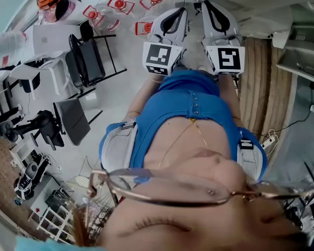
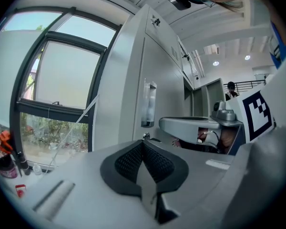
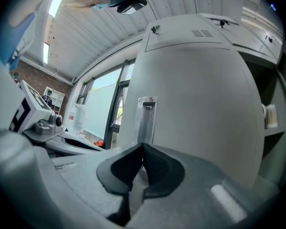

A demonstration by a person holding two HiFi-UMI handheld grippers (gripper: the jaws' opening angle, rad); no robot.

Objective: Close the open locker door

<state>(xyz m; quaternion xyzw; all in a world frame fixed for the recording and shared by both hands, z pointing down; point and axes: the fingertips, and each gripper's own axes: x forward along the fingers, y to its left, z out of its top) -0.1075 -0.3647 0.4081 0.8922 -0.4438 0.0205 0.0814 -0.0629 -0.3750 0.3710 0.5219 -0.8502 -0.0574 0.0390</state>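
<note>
The door point(image 3: 195, 109) is seen as a broad, pale grey panel, plain but for a row of vent slots point(image 3: 202, 32) near its top edge and a tall recessed handle point(image 3: 147, 118) set near its left edge. It is stood open, just ahead of the right gripper point(image 3: 143, 149) and filling most of that gripper's view, with the handle almost in line with the jaws. Those jaws are pressed together, and nothing is caught between them. The left gripper point(image 2: 143, 144) is likewise clenched on nothing, its dark pads meeting at the tip, and it is pointed at the same panel from a more slanted angle, a window point(image 2: 62, 85) being seen to its left. In the head view both grippers are held side by side in front of the chest, jaws pointed away and marker cubes point(image 1: 159, 58) turned up to the camera. Past the door's right edge an open compartment point(image 3: 271, 80) is shown, and on its shelf a small pale thing point(image 3: 269, 116) is stood (too small to be told).
</note>
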